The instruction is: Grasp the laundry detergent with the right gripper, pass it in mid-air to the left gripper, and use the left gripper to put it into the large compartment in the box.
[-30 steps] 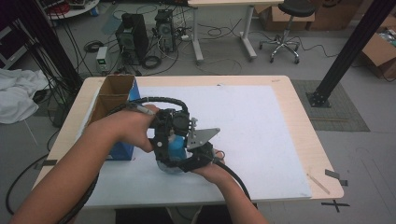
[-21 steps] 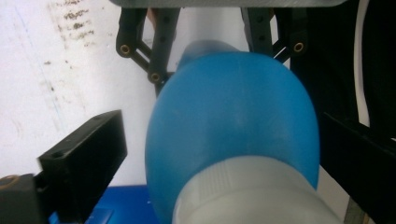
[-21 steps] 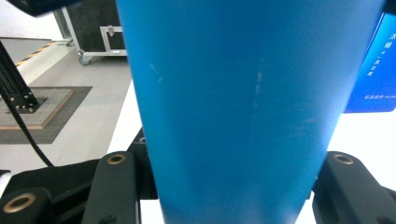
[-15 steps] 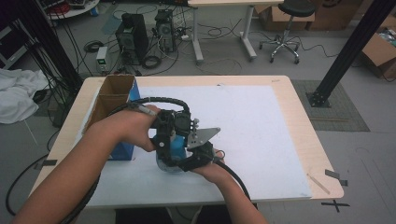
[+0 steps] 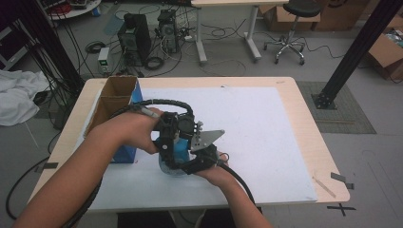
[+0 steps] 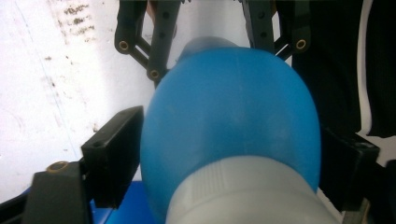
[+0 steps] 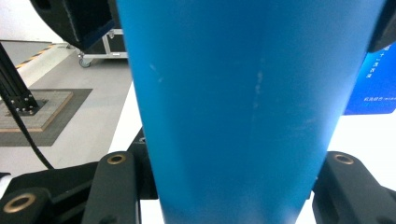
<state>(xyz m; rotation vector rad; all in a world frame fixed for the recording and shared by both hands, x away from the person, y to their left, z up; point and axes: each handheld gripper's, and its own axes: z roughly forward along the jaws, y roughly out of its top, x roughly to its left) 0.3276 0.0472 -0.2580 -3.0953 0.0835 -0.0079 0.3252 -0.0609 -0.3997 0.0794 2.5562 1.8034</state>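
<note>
A blue bottle [image 5: 177,153] with a pale cap [image 6: 243,196] is held upright just above the white sheet near the table's front left. My right gripper [image 5: 192,164] grips its body from the near side, jaws shut on the blue wall [image 7: 243,93]. My left gripper [image 5: 172,129] comes from the left over the top. Its jaws have just been closing, and its black pads [image 6: 114,156] now sit against both sides of the bottle's blue shoulder [image 6: 229,107]. The right gripper's linkages [image 6: 154,46] show beyond the bottle.
An open cardboard box with a blue side [image 5: 114,102] stands at the table's left, close to my left forearm. A white sheet [image 5: 256,123] covers most of the wooden table [image 5: 309,142]. Computers, cables, a stool and a black post stand on the floor beyond.
</note>
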